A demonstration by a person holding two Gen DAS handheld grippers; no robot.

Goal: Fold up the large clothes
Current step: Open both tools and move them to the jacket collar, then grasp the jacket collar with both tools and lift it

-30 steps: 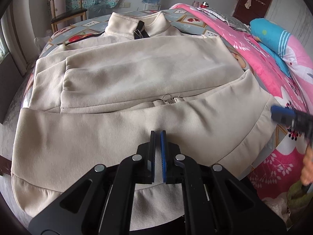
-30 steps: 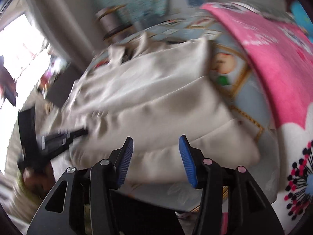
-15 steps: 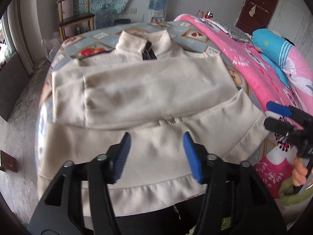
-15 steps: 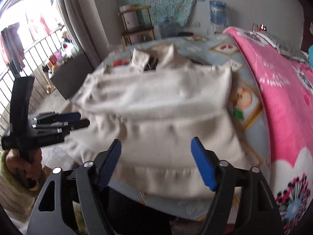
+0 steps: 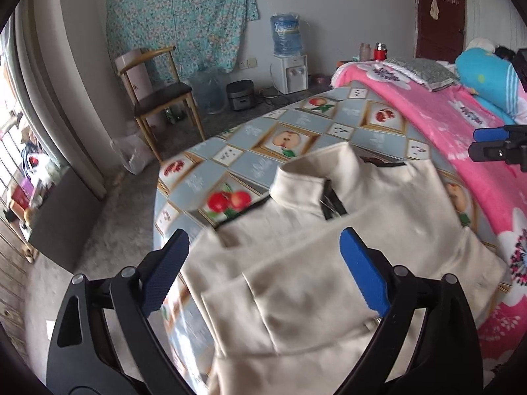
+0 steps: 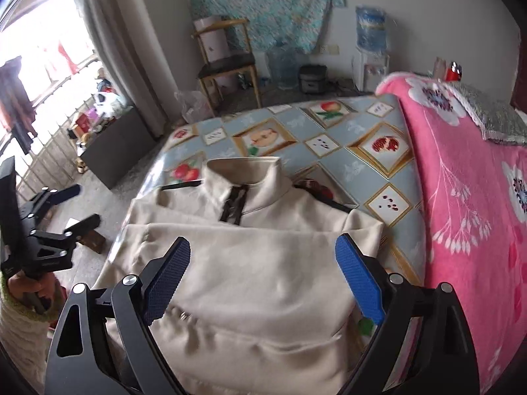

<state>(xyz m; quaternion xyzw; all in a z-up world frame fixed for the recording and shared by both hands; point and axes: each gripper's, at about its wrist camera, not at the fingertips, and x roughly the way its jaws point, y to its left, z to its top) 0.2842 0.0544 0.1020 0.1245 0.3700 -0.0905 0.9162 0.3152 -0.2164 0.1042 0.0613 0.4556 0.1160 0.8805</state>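
**Cream jacket folded on a fruit-print bed**

Left wrist view: the left tongs (image 5: 263, 271), ribbed blue pads, are opening, empty, above a soft cream jacket (image 5: 329, 279) near the bed's (image 5: 296, 121) left edge.

Right wrist view: the right tongs (image 6: 263, 278) are opening, empty; bare bed lies beyond the stand-up collar (image 6: 243, 177).

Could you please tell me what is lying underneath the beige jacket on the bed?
The beige jacket lies on a blue-grey sheet printed with framed fruit pictures, which shows around its collar and sides. What the sheet looks like directly beneath the jacket is covered.
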